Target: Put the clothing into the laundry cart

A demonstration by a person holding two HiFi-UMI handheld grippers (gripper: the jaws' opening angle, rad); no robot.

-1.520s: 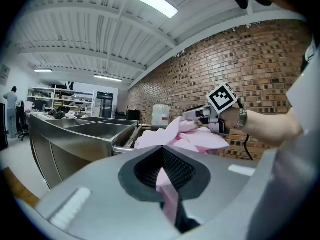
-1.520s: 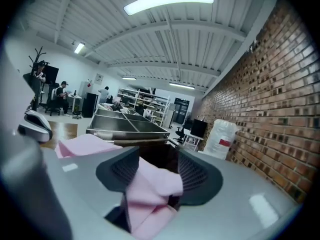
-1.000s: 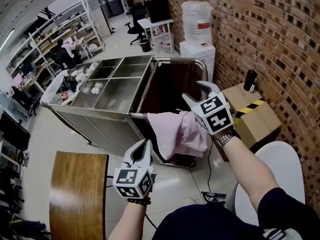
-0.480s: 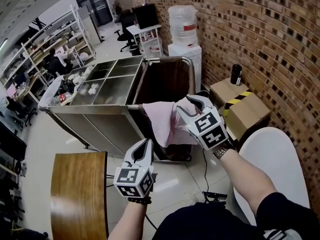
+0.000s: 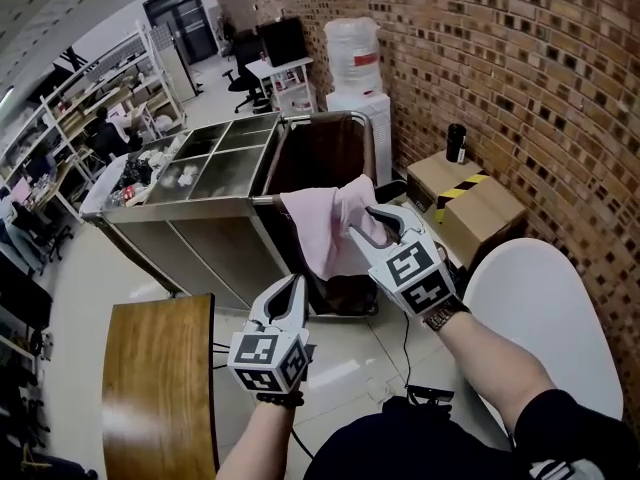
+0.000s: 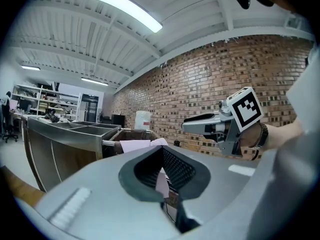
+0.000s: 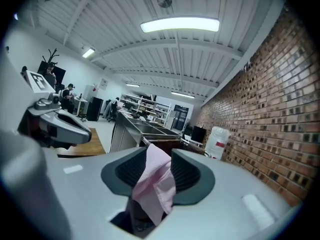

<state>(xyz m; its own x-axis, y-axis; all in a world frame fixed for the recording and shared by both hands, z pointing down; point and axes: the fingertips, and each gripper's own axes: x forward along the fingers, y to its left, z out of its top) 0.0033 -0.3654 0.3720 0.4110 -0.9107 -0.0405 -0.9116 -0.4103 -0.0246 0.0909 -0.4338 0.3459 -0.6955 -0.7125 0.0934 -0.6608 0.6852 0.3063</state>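
Observation:
A pink garment (image 5: 318,224) hangs over the front rail of the laundry cart (image 5: 312,117), above its brown bag. My right gripper (image 5: 364,216) is at the garment's right edge, and its jaws are closing. In the right gripper view a fold of the pink garment (image 7: 156,183) is pinched between the pads. My left gripper (image 5: 290,288) hovers lower, near the cart's front, shut and holding nothing. From the left gripper view I see the pink garment (image 6: 133,145) on the rail and the right gripper (image 6: 193,124) beside it.
Steel compartments (image 5: 215,160) with small items adjoin the cart on the left. A cardboard box (image 5: 482,214) carrying a black bottle (image 5: 456,141) stands by the brick wall, a water dispenser (image 5: 351,56) behind. A white round table (image 5: 545,320) is at right, a wooden table (image 5: 160,380) at lower left.
My right gripper has drawn back toward me and to the left, its jaws narrowing on the pink garment, which now bunches upward at the rail. The left gripper has stayed put.

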